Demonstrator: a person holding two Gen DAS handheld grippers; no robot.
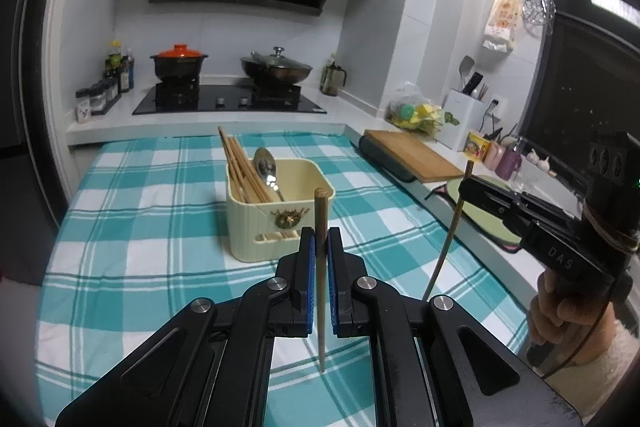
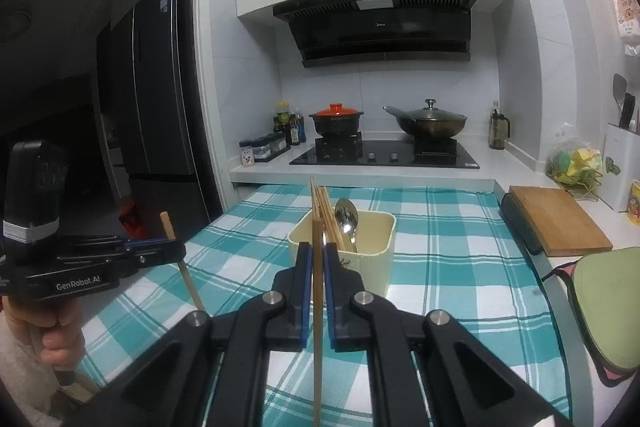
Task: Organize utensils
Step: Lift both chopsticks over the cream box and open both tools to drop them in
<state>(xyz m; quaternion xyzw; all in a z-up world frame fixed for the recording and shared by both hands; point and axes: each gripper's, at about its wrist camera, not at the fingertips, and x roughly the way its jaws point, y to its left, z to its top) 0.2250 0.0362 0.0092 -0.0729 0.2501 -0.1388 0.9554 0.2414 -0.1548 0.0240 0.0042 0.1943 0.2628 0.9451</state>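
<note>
A cream utensil holder (image 1: pixel 276 215) stands on the teal checked cloth (image 1: pixel 140 227); it holds several wooden chopsticks (image 1: pixel 240 167) and a metal spoon (image 1: pixel 267 167). My left gripper (image 1: pixel 321 239) is shut on a chopstick (image 1: pixel 320 267), held upright just in front of the holder. My right gripper (image 2: pixel 317 255) is shut on another chopstick (image 2: pixel 318 307), also upright, just in front of the holder (image 2: pixel 360 247). The right gripper shows in the left wrist view (image 1: pixel 466 183), and the left gripper in the right wrist view (image 2: pixel 176 247).
A stove (image 1: pixel 228 99) with an orange-lidded pot (image 1: pixel 179 61) and a wok (image 1: pixel 276 67) lies behind the cloth. A wooden cutting board (image 1: pixel 412 155), a green mat (image 1: pixel 484 211) and a white utensil box (image 1: pixel 464 111) sit on the right counter. Spice jars (image 1: pixel 96 99) stand at the left.
</note>
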